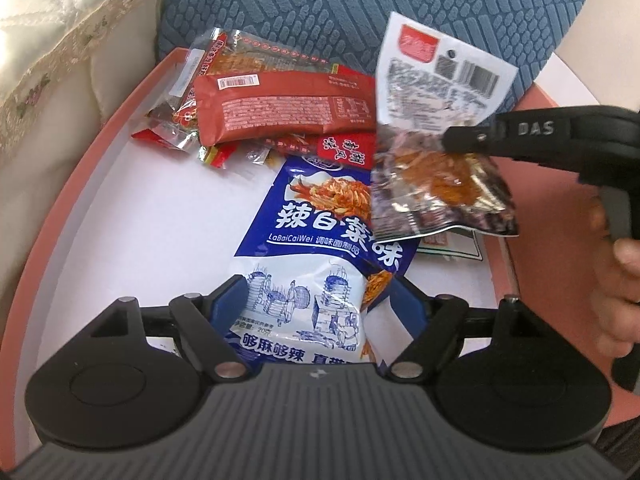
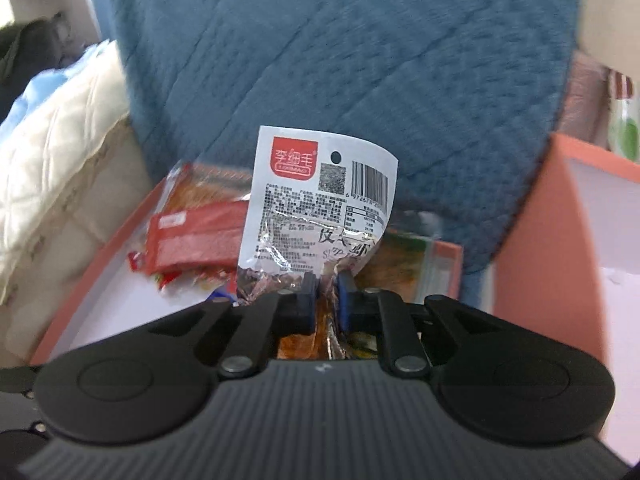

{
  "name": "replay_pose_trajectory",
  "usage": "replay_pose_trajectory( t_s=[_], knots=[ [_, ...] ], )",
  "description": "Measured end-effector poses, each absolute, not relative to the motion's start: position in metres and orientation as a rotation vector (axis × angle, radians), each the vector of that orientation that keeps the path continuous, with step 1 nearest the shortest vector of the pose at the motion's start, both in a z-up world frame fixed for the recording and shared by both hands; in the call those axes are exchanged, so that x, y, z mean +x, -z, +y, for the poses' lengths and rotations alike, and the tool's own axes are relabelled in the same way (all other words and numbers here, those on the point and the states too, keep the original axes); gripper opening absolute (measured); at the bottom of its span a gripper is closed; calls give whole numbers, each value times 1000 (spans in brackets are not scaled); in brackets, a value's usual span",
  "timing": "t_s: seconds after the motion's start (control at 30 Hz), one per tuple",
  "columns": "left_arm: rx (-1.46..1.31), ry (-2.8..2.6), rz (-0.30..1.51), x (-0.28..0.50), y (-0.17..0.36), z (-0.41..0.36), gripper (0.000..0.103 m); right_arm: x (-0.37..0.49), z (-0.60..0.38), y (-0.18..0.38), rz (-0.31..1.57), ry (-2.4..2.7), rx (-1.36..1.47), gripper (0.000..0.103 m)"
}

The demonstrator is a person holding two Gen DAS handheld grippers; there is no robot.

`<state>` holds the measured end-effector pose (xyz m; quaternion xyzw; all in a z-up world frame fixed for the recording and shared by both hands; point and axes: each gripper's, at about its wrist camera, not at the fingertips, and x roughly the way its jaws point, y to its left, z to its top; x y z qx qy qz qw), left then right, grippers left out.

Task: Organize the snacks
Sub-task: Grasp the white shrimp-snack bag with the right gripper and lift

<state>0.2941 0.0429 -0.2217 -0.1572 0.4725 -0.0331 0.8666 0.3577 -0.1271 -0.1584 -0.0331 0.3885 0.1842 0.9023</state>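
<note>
Blue pads of the left tool (image 1: 320,300) stand wide on either side of the blue-and-white packet (image 1: 316,264), not pressing it. Over the pink tray (image 1: 68,200), the right tool (image 2: 325,300) pinches a clear foil snack pouch (image 2: 316,204) by its crumpled lower part; such a thin grip could let it slide free. Red packets (image 1: 280,108) are heaped at the tray's far end.
</note>
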Motion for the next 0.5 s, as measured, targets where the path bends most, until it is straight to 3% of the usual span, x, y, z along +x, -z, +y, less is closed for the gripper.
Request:
replay_pose_trajectory(
  t_s=[0.5],
  knots=[
    [-193, 6, 968, 296, 227, 30, 81, 343, -141, 156, 804, -368, 15, 14]
  ],
)
